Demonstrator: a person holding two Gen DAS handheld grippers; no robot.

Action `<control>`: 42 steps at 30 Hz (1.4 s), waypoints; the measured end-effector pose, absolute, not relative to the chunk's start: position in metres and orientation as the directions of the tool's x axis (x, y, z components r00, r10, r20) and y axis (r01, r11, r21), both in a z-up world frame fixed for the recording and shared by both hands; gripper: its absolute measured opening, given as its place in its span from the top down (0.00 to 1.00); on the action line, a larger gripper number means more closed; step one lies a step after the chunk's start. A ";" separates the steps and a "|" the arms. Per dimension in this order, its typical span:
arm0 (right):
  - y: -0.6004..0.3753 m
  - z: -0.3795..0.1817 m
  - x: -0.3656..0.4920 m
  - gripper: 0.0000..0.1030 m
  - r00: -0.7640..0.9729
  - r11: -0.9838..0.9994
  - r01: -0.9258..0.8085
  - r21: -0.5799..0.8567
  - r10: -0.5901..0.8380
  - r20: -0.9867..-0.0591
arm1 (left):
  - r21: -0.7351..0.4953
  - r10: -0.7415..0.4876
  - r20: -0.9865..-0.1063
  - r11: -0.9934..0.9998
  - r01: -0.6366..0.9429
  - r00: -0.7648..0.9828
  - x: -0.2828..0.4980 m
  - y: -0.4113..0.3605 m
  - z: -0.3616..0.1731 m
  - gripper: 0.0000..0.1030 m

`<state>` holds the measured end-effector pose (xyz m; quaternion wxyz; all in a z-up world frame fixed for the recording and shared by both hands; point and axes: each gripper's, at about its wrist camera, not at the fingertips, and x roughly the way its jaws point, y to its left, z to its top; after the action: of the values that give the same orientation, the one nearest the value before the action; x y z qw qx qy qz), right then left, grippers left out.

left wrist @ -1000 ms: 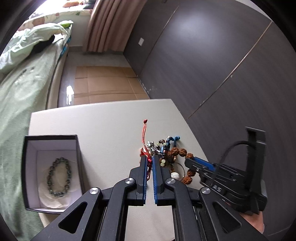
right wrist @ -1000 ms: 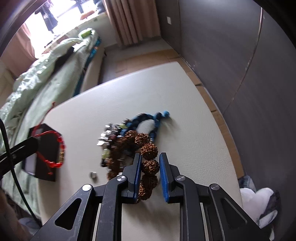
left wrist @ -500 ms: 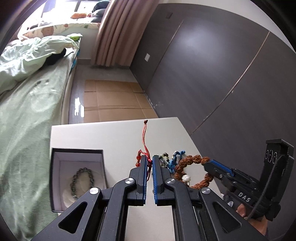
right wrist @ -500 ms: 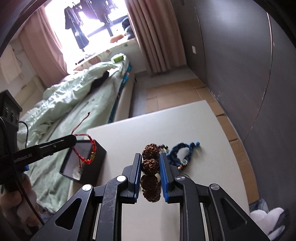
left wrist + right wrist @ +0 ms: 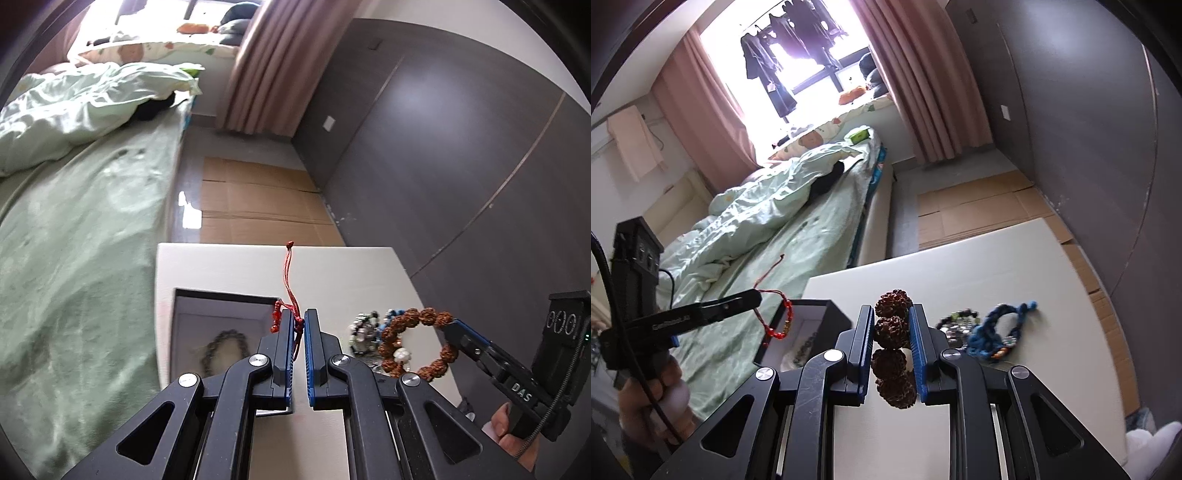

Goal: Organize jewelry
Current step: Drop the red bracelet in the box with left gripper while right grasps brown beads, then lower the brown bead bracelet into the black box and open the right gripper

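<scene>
My left gripper (image 5: 299, 325) has its jaws pinching the red cord bracelet (image 5: 290, 280) above the open box (image 5: 221, 302). My right gripper (image 5: 892, 325) clamps the brown seed bracelet (image 5: 892, 325) over the tabletop (image 5: 1015, 266). Beyond lie what may be two more bracelets (image 5: 982, 328).

Blown-out window (image 5: 798, 55) backlight, fisheye edge warping, dark vignetted corners
</scene>
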<state>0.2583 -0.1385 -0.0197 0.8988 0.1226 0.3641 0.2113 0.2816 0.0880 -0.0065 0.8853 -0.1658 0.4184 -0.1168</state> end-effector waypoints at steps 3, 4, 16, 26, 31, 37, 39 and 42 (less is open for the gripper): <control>-0.128 -0.019 0.258 0.80 0.641 0.873 -0.309 0.378 0.485 -0.594 | -0.394 -0.342 -0.717 0.917 0.051 0.608 0.283 0.095 -0.011 0.94; -0.124 -0.019 0.257 0.80 0.639 0.869 -0.316 0.380 0.491 -0.592 | -0.399 -0.344 -0.725 0.916 0.043 0.597 0.285 0.098 -0.013 0.92; -0.063 -0.016 0.267 0.80 0.556 0.805 -0.438 0.400 0.592 -0.583 | -0.445 -0.312 -0.702 0.894 -0.052 0.640 0.275 0.141 -0.008 0.31; -0.013 -0.018 0.281 0.80 0.473 0.750 -0.510 0.422 0.654 -0.590 | -0.463 -0.278 -0.689 0.879 -0.111 0.669 0.268 0.170 -0.004 0.31; 0.001 -0.022 0.288 0.55 0.439 0.727 -0.546 0.417 0.672 -0.596 | -0.466 -0.279 -0.693 0.877 -0.118 0.665 0.270 0.174 -0.008 0.31; -0.038 -0.020 0.291 0.27 0.505 0.793 -0.454 0.406 0.605 -0.616 | -0.459 -0.288 -0.693 0.883 -0.096 0.662 0.272 0.164 -0.008 0.31; -0.055 -0.014 0.291 0.27 0.519 0.805 -0.436 0.403 0.590 -0.618 | -0.457 -0.296 -0.690 0.886 -0.080 0.661 0.274 0.157 -0.006 0.31; -0.081 -0.007 0.292 0.27 0.535 0.823 -0.402 0.401 0.567 -0.626 | -0.456 -0.313 -0.683 0.889 -0.051 0.660 0.276 0.146 -0.004 0.31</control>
<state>0.2920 -0.0811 -0.0070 0.8699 0.1046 0.3935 0.2784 0.2764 0.1461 -0.0044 0.8830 -0.2239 0.4057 -0.0741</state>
